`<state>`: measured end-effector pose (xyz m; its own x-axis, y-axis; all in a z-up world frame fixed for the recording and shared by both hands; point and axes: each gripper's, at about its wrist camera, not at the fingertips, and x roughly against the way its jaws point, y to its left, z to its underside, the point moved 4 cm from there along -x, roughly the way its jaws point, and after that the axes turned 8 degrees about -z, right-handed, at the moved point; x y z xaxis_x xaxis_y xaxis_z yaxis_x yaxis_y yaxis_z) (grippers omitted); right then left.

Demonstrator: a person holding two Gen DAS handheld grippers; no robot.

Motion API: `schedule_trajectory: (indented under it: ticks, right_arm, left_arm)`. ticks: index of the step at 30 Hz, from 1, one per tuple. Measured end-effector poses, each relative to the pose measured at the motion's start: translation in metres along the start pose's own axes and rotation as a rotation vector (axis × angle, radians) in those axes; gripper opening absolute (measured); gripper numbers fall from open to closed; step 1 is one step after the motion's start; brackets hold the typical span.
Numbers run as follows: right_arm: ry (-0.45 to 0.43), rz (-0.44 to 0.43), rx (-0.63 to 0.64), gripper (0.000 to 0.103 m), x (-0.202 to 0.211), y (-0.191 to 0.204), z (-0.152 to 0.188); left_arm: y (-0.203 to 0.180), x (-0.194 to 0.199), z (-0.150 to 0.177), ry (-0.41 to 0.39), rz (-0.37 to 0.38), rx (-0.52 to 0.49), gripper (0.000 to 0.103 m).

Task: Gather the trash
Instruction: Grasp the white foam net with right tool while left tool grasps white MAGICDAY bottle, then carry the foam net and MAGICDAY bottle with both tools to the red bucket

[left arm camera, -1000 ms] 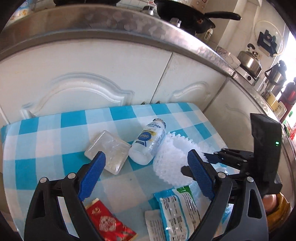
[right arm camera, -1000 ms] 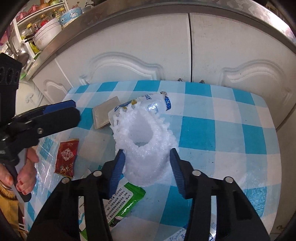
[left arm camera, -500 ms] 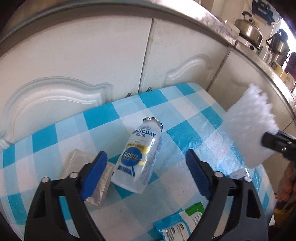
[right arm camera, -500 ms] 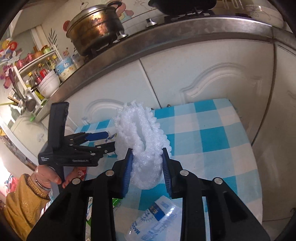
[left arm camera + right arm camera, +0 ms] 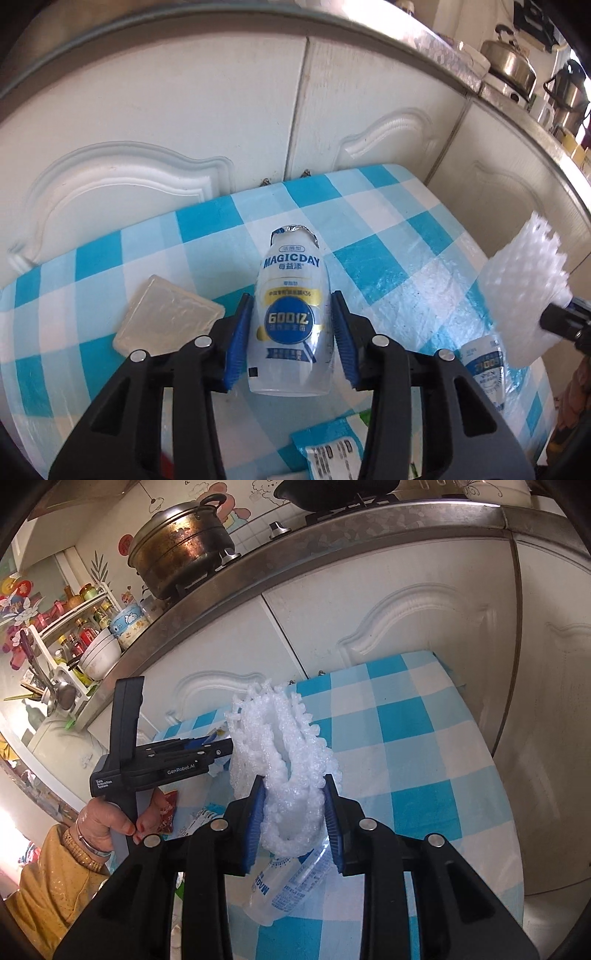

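A small white MAGICDAY drink bottle (image 5: 290,317) lies on the blue-checked tablecloth (image 5: 388,229), foil top pointing away. My left gripper (image 5: 291,297) straddles its body, jaws closing, and both blue pads touch its sides. My right gripper (image 5: 293,788) is shut on a white foam fruit net (image 5: 284,768) and holds it up above the table. In the left wrist view the foam net (image 5: 524,291) hangs at the right edge. In the right wrist view the left gripper (image 5: 218,747) shows side-on, held by a person's hand (image 5: 107,819).
A clear square plastic lid (image 5: 170,321) lies left of the bottle. A second bottle (image 5: 280,890) lies under the net. A green-white packet (image 5: 332,446) and a red packet (image 5: 168,812) sit near the front. White cabinet doors (image 5: 166,110) stand right behind the table.
My left gripper moved in over the bottle and its jaws narrowed onto it. My right gripper closed on the foam net and lifted it off the table to the right.
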<state>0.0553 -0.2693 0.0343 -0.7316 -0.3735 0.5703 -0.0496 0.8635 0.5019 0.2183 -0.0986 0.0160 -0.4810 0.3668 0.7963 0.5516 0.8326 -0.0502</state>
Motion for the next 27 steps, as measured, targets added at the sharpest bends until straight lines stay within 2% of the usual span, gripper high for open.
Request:
schedule_trajectory:
  ticks: [6, 11, 18, 27]
  right_arm:
    - [-0.034, -0.028, 0.003, 0.032, 0.016, 0.010, 0.014]
    - [-0.041, -0.045, 0.001, 0.032, 0.028, 0.019, 0.026]
    - [0.003, -0.072, -0.007, 0.032, 0.027, 0.035, 0.053]
    - [0.056, -0.103, -0.020, 0.032, 0.035, 0.059, 0.090]
  left_arm:
    - [0.015, 0.040, 0.022, -0.053, -0.041, 0.068, 0.044]
    - [0.035, 0.077, 0.052, -0.089, -0.108, 0.141, 0.044]
    - [0.054, 0.121, 0.106, -0.103, -0.156, 0.254, 0.044]
    - [0.051, 0.167, 0.173, -0.115, -0.180, 0.336, 0.044]
